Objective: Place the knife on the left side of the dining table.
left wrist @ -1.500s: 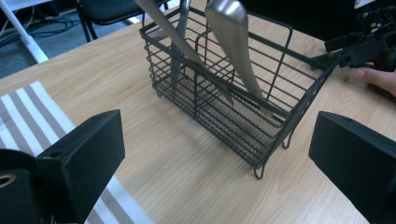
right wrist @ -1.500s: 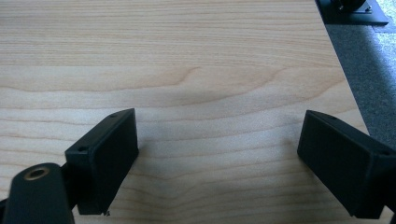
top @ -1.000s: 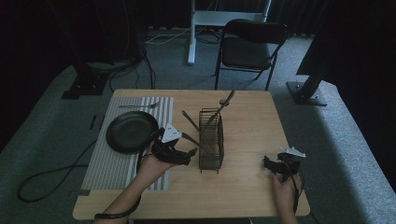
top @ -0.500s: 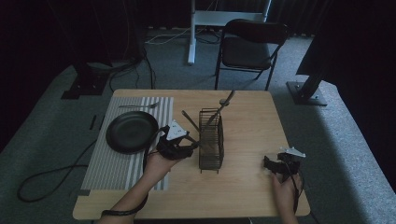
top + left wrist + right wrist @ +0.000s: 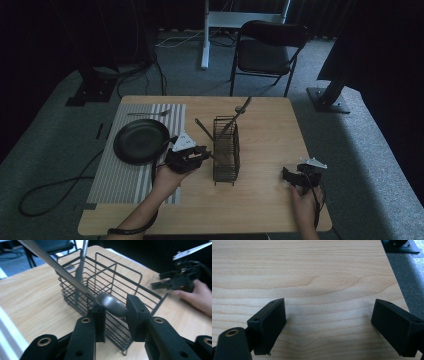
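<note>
A black wire cutlery basket stands at the table's middle. My left gripper sits against its left side. Its jaws have just been closing and are shut on the bowl of a metal spoon, pads touching both sides. The spoon's handle slants up and away to the left. Another metal utensil leans out of the basket's far end. My right gripper rests near the table's right front corner, open, with bare wood between its jaws.
A black round plate lies on a striped mat at the left, just behind my left hand. A fork lies at the mat's far end. A folding chair stands beyond the table.
The left gripper's jaws have come together on the spoon's bowl beside the basket. Neither hand has shifted noticeably, and the right gripper stays as it was.
</note>
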Action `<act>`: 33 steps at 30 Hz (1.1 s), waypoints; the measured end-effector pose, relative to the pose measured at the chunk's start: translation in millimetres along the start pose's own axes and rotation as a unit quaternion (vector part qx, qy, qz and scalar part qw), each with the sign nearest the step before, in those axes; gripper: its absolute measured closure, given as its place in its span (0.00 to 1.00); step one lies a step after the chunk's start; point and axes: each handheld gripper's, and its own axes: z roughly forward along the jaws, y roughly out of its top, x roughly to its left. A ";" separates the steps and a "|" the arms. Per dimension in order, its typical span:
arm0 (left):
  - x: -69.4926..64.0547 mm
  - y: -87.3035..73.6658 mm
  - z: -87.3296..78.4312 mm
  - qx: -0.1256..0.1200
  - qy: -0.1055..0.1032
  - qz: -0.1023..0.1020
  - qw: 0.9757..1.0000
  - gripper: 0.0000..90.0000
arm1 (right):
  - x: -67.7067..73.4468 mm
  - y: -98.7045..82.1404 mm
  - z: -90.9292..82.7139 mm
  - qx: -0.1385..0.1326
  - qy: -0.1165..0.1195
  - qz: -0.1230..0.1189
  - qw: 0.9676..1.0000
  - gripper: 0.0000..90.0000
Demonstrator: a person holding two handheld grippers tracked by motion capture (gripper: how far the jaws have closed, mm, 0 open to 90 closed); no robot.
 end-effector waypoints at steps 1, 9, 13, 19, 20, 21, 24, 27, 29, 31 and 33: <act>1.1 -0.2 -1.1 -0.005 -0.015 -0.013 1.000 0.86 | 0.0 0.0 0.0 0.000 0.000 0.000 1.000 0.13; -7.9 1.9 -1.1 -0.009 -0.029 -0.002 1.000 0.93 | 0.1 0.0 0.0 0.000 0.000 0.000 1.000 0.13; -16.4 5.0 -2.5 -0.016 -0.013 0.020 1.000 0.93 | 0.0 0.0 0.0 0.000 0.000 0.000 1.000 0.13; -18.1 10.7 -9.4 -0.026 -0.011 0.024 0.999 0.93 | 0.0 0.0 0.0 0.000 0.000 0.000 1.000 0.13; -18.3 11.8 -10.9 -0.027 -0.011 0.025 0.999 0.93 | 0.0 0.0 0.0 0.000 0.000 0.000 1.000 0.13; -18.3 12.7 -12.3 -0.028 -0.015 0.025 0.999 0.93 | 0.0 0.0 0.0 0.000 0.000 0.000 1.000 0.13; -19.1 14.3 -15.5 -0.029 -0.015 0.025 0.999 0.93 | 0.0 0.0 -0.1 0.000 0.000 0.000 1.000 0.13; -21.0 16.9 -20.9 -0.022 -0.002 0.035 0.999 0.93 | 0.0 0.0 -0.1 0.000 0.000 0.000 1.000 0.13; -20.0 17.5 -24.0 -0.021 -0.004 0.033 0.999 0.93 | 0.0 0.0 -0.1 0.000 0.000 0.000 1.000 0.13; -19.3 18.1 -28.1 -0.026 -0.003 0.031 0.999 0.93 | 0.0 0.0 0.0 0.000 0.000 0.000 1.000 0.13; -18.7 19.7 -33.3 -0.031 -0.003 0.027 0.999 0.93 | 0.0 0.0 0.0 0.000 0.000 0.000 1.000 0.13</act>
